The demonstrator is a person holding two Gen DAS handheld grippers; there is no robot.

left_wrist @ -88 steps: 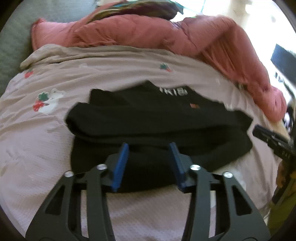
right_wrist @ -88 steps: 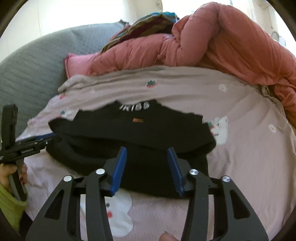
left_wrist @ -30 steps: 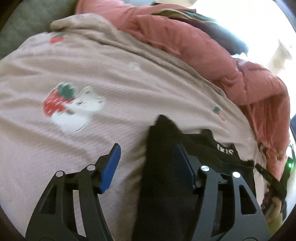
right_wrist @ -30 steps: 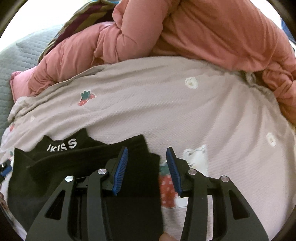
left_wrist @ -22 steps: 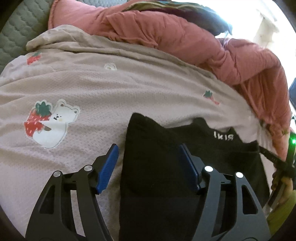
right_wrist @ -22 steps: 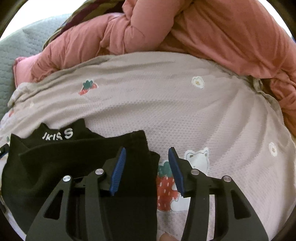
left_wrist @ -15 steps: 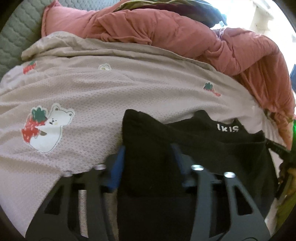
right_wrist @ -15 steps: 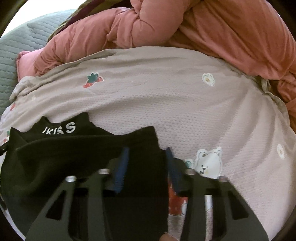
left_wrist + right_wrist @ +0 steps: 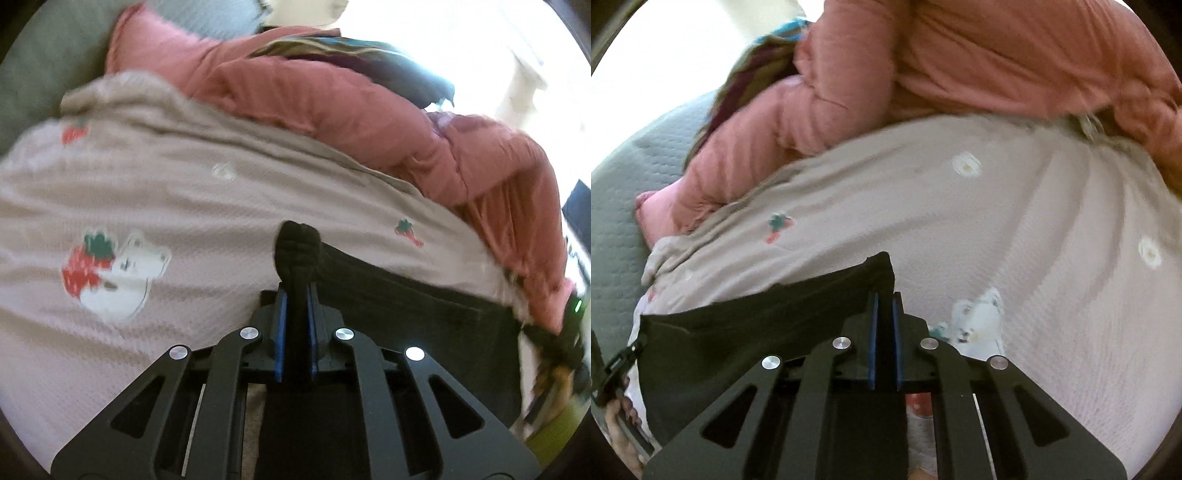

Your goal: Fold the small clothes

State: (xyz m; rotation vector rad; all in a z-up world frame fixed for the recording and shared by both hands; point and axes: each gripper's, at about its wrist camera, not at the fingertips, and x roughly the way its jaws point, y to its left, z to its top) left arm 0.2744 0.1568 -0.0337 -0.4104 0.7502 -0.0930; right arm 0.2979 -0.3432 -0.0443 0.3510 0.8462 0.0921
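No legible writing. Left tongs and right tongs each clamp the bunched, soft black garment, stretched between them.

— Black garment: soft matt knit cloth, bunched at 12 o'clock of blue pads, smooth and rubbery-looking.
— Left gripper: matt black plastic, shiny metal screws.
— Pale bedspread: finely dimpled woven cloth, printed.
— At 12 o'clock, pink quilt: puffy, smooth cloth. At 9 o'clock, grey cover: quilted, matt.
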